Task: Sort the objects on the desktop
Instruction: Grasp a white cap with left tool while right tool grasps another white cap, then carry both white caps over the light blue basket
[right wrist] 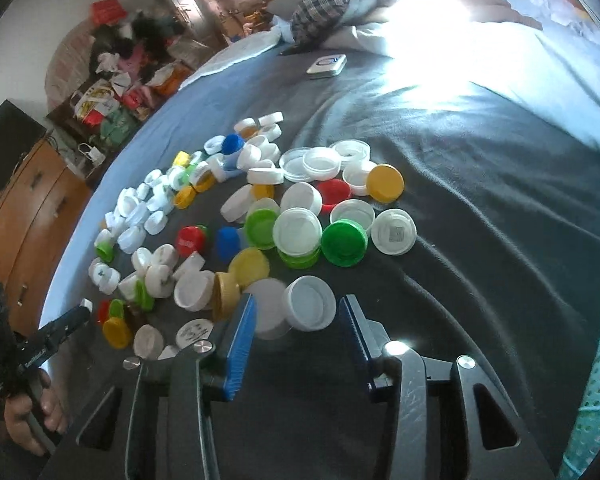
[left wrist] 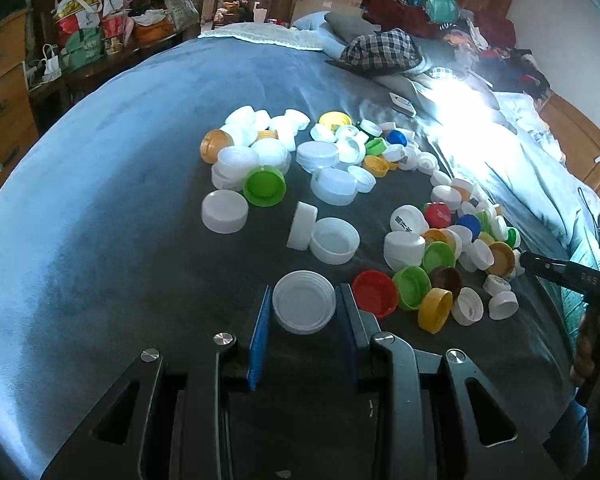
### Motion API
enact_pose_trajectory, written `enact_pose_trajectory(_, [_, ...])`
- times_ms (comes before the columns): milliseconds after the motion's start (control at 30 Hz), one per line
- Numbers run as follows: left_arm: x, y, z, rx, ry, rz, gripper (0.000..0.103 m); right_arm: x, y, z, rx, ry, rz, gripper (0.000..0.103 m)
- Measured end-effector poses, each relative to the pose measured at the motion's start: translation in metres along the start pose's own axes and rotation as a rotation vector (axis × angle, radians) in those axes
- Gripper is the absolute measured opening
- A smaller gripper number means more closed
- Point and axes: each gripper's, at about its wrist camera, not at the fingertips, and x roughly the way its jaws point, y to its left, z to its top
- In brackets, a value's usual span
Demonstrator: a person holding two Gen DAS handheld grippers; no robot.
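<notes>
Bottle caps strewn over a grey blanket (left wrist: 112, 208) on a bed, in white, green, yellow, red, blue and brown. Left gripper (left wrist: 304, 304) low over the blanket, blue-padded jaws apart, either side of a clear ribbed lid (left wrist: 304, 302) lying open side up; pads just beside its rim, contact impossible to tell. Just right of that lid a red cap (left wrist: 374, 293), then a green cap (left wrist: 412, 287), a brown cap (left wrist: 446, 280) and a yellow cap (left wrist: 435, 310) tipped on edge. Farther off, two white caps (left wrist: 324, 236) touching, one on its side, and a lone white cap (left wrist: 225, 211) to the left. Beyond these a loose heap with a bright green cap (left wrist: 265, 186) at its near edge. Right gripper (right wrist: 298, 322) likewise low, jaws wide apart, around a white cap (right wrist: 310, 307) tilted open side toward the camera, and gripping nothing; a second pale cap (right wrist: 266, 308) blurred against the left pad. Ahead of it a dark green cap (right wrist: 344, 242) beside a white cap with a printed code (right wrist: 393, 232), and a yellow cap (right wrist: 386, 182) farther back. Small white box (right wrist: 326, 65) near the pillows, well apart from the caps. Checked cloth (left wrist: 382, 50) at the head of the bed. Bags (left wrist: 84, 28) piled on furniture beyond the bed's far side.
</notes>
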Motion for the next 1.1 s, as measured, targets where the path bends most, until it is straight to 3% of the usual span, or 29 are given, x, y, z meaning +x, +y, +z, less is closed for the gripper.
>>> enact_pose_trajectory(167, [0.001, -0.008, -0.001, 0.015, 0.009, -0.002, 0.027, 0.016, -0.018, -0.003, 0.074, 0.016, 0.016, 0.041])
enact_pose_trajectory(200, [0.001, -0.009, -0.001, 0.015, 0.01, -0.003, 0.027, 0.016, -0.02, -0.003, 0.082, 0.014, 0.025, 0.036])
enact_pose_trajectory(400, [-0.005, -0.015, 0.001, 0.019, 0.005, 0.006, 0.027, 0.003, -0.014, -0.002, 0.046, -0.017, 0.007, 0.035])
enact_pose_trajectory(700, [-0.046, -0.036, 0.012, 0.033, -0.078, 0.011, 0.027, -0.082, 0.033, -0.006, -0.19, -0.143, -0.137, 0.035])
enact_pose_trajectory(1100, [-0.083, -0.144, 0.032, 0.174, -0.148, -0.133, 0.027, -0.192, 0.026, -0.022, -0.227, -0.288, -0.228, 0.035])
